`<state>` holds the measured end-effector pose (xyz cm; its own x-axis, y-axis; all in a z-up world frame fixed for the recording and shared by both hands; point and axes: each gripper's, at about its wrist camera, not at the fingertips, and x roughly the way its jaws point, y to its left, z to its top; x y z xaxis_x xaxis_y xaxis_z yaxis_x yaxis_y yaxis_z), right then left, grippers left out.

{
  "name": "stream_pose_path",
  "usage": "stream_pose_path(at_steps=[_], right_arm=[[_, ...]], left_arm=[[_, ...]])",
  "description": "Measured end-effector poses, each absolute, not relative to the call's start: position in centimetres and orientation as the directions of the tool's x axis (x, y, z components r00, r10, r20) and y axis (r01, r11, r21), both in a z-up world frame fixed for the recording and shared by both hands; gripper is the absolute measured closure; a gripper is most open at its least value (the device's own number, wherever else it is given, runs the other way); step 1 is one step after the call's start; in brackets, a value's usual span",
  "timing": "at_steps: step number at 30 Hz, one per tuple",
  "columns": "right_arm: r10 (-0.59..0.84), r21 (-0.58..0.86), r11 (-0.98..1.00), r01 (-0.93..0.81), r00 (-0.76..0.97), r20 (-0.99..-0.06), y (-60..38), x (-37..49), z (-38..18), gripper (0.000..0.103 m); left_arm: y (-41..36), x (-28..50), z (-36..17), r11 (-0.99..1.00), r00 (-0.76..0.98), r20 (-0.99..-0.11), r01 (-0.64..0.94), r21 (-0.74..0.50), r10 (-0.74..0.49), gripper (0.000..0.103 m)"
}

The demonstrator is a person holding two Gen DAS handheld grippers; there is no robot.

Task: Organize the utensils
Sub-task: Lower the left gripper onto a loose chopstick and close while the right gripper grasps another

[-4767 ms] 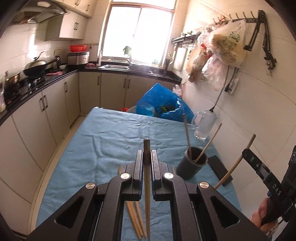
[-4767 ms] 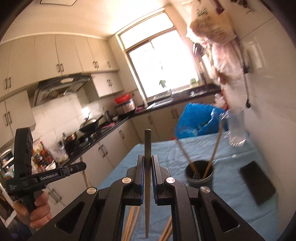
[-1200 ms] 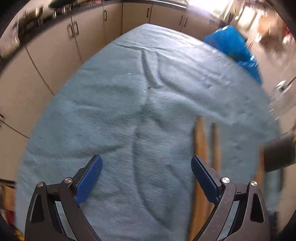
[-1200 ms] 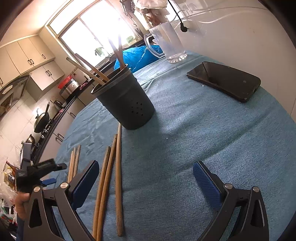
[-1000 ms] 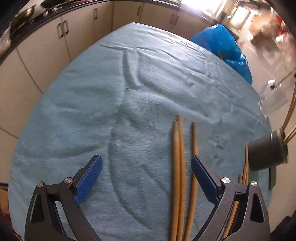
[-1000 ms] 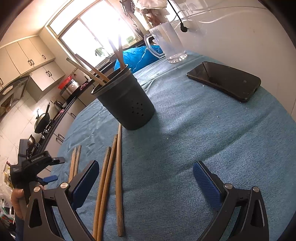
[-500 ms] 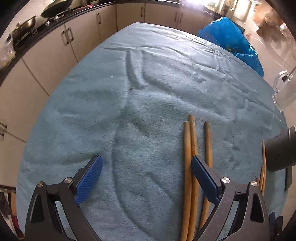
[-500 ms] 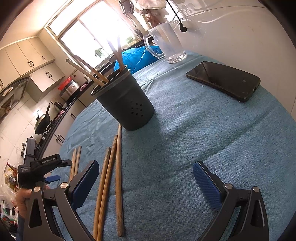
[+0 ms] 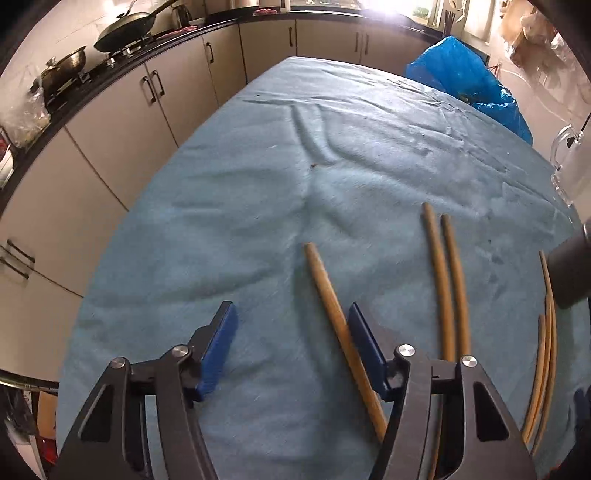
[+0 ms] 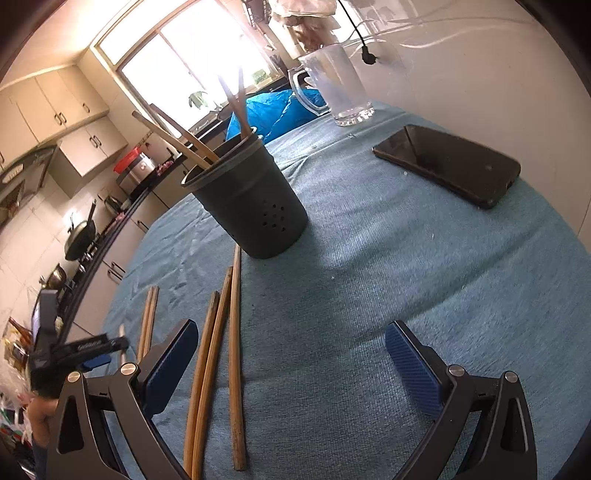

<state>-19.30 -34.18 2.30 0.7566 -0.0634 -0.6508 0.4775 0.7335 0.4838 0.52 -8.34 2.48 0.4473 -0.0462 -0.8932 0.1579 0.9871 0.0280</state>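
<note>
Chopsticks, wooden, loose on the blue cloth-covered surface. One chopstick lies between the fingers of the left tongs, close against the right-hand blue pad, its tip pointing away from the camera. A pair of chopsticks lies side by side just to the right of it, on the cloth. Three more chopsticks lie together near the right tongs, beside the left-hand finger; the longest reaches the foot of the holder.

Holder: dark cylindrical cup, perforated low on its wall, upright on the cloth, with several chopsticks standing in it, leaning out over the rim.

Left tongs: fingers apart, partly narrowed around the single chopstick, not clamped on it.

Right tongs: fingers wide apart, gripping nothing, low over bare cloth.

Other items on the surface: black phone, face up, near the wall; clear glass mug beyond it; blue plastic bag at the far end.

Surroundings: cabinets along the left side, a wok on the stove.
</note>
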Motion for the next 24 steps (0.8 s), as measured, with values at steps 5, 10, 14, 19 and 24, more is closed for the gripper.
stream_pose_path(at_steps=[5, 10, 14, 19, 24], right_arm=[[0.002, 0.451, 0.814, 0.366, 0.775, -0.632, -33.2, -17.5, 6.4, 0.0], [0.178, 0.482, 0.841, 0.245, 0.715, -0.676, -31.0, -13.7, 7.9, 0.007], [0.245, 0.473, 0.857, 0.202, 0.648, -0.721, -28.8, -10.6, 7.5, 0.016], [0.228, 0.434, 0.865, 0.25, 0.575, -0.786, -27.8, -7.4, 6.1, 0.058], [0.184, 0.364, 0.888, 0.281, 0.508, -0.842, -27.3, -5.2, 4.3, 0.079]], left_arm=[[-7.2, -0.8, 2.5, 0.986, 0.459, -0.887, 0.163, 0.029, -0.05, 0.043], [-7.0, -1.1, 2.5, 0.989, 0.455, -0.889, 0.148, 0.023, -0.048, 0.043], [-6.9, -1.4, 2.4, 0.989, 0.45, -0.892, 0.144, 0.018, -0.049, 0.041], [-6.8, -1.6, 2.4, 0.988, 0.452, -0.89, 0.152, 0.014, -0.057, 0.041], [-6.8, -1.9, 2.5, 0.988, 0.464, -0.884, 0.154, 0.017, -0.057, 0.042]])
